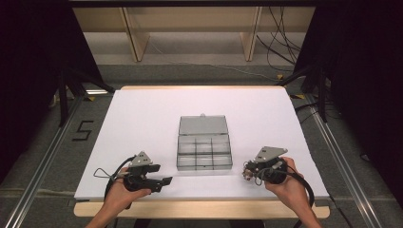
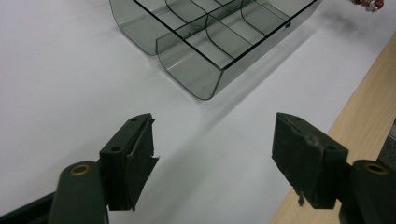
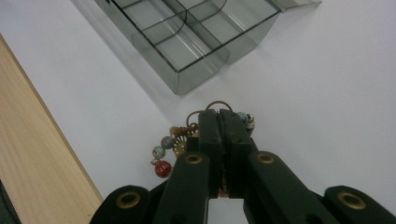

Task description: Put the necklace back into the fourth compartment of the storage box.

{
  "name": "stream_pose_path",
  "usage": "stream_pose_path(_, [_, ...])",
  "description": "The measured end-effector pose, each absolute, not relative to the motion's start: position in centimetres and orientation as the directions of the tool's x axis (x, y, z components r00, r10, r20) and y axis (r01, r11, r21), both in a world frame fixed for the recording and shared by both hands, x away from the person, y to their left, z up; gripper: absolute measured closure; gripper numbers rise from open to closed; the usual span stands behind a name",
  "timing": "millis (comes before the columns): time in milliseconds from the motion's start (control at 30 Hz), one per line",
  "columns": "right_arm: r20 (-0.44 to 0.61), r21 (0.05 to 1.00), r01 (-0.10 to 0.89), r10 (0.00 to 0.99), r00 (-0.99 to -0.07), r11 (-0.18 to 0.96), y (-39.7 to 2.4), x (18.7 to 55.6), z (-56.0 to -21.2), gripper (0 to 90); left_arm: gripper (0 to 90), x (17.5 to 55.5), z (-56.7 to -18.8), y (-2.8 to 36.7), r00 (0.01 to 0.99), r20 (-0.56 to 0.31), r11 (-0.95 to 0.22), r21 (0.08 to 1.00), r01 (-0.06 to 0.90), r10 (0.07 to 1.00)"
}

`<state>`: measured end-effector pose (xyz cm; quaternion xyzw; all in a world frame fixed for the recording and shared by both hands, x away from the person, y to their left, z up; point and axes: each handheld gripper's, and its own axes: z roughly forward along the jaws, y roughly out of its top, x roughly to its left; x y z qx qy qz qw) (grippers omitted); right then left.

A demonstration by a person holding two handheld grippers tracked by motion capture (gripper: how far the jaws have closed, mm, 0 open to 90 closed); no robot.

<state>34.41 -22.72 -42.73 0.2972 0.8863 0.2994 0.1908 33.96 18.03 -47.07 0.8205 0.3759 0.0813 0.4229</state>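
Left gripper (image 1: 159,175) near-left on the table (image 1: 142,114), jaws wide, nothing between them. Open box (image 1: 204,151) sits centre, compartments empty. Right gripper (image 3: 219,122) near-right, jaws clamped tight on a bead bracelet (image 3: 169,148), beads dangling just off the sheet. Best to carry it high over the box's near wall, centre on one cell, then release.

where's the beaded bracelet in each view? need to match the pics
High view: beaded bracelet lower right, at the right gripper tip, right of the clear organiser box.
Left gripper view: a few beads at the top right corner.
Right gripper view: lower centre, pinched in the shut jaws.
Shared landmark: the organiser box's near corner.
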Motion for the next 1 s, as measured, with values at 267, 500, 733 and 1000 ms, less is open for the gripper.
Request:
stream_pose_path(267, [-0.178, 0.662, 0.348, 0.591, -0.787, 0.664, -21.1, 35.0, -39.5, 89.4, 29.3, 34.0, -47.1, 18.0, 0.703, -0.181, -0.361, 0.755, 0.547, 0.688])
stream_pose_path(500, [-0.203, 0.668, 0.290, 0.543, -0.815, 0.685, -18.3, 35.9, -37.5, 89.4, 29.4, 33.9, -47.3, 17.8, 0.697, -0.187, -0.356, 0.751, 0.555, 0.692])
stream_pose_path(733, [-0.208, 0.668, 0.241, 0.487, -0.848, 0.704, -15.2, 37.0, -37.2, 89.4, 29.3, 34.0, -47.3, 17.9, 0.706, -0.184, -0.359, 0.757, 0.546, 0.684])
stream_pose_path(1000, [-0.166, 0.653, 0.244, 0.450, -0.878, 0.717, -11.9, 38.8, -37.9, 89.4, 29.3, 34.0, -47.1, 18.0, 0.718, -0.174, -0.376, 0.755, 0.537, 0.675])
